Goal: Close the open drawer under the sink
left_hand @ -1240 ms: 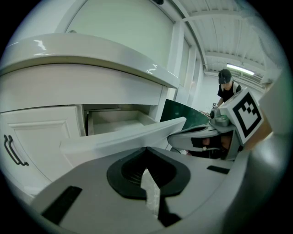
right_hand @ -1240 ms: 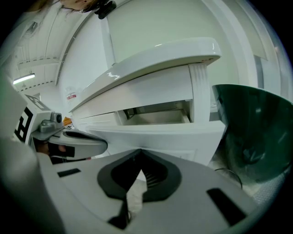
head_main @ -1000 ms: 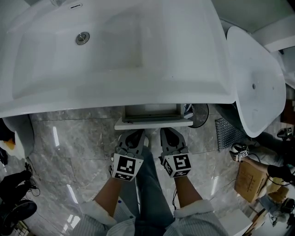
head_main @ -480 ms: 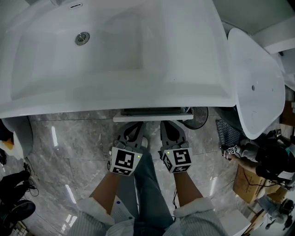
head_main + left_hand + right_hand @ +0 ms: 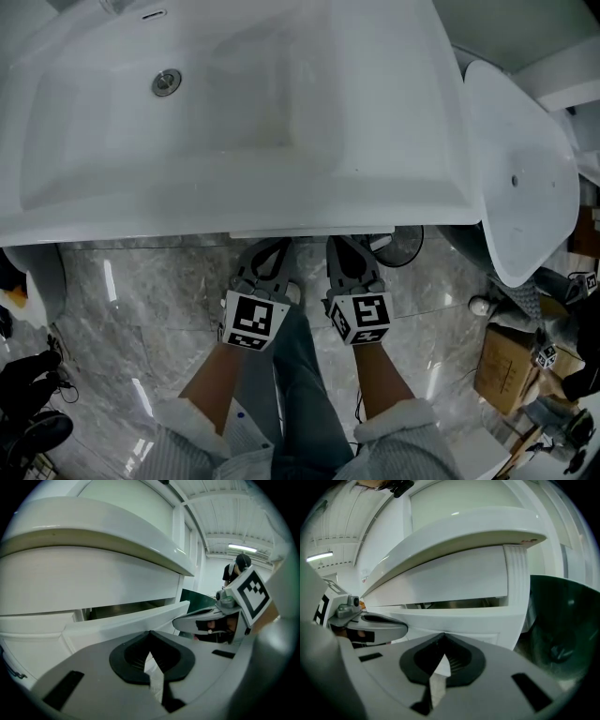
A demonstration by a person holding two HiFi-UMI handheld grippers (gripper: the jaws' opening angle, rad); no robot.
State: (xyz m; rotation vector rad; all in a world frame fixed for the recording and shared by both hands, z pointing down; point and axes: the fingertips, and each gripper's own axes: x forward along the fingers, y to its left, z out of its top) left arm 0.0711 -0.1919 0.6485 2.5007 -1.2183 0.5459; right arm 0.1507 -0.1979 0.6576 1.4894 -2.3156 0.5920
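Observation:
A white drawer under the big white sink [image 5: 234, 122] is pushed almost fully in; only a thin strip of its front [image 5: 309, 233] shows below the rim. In the left gripper view the drawer front [image 5: 126, 620] stands slightly out, with a dark gap above it. It also shows in the right gripper view as the drawer front [image 5: 459, 618]. My left gripper [image 5: 272, 246] and right gripper [image 5: 345, 244] sit side by side, both shut and empty, tips against or just short of the front. The left gripper [image 5: 150, 634] and right gripper [image 5: 443, 637] each point straight at it.
A second white basin [image 5: 516, 169] leans at the right. A dark round object [image 5: 405, 246] sits under the sink's right end, and a cardboard box [image 5: 506, 366] lies further right. The person's legs [image 5: 300, 394] stand on a grey marble floor [image 5: 150, 300].
The drawer has slid in under the sink, from clearly sticking out to nearly hidden. Both grippers have moved forward with it, staying shut.

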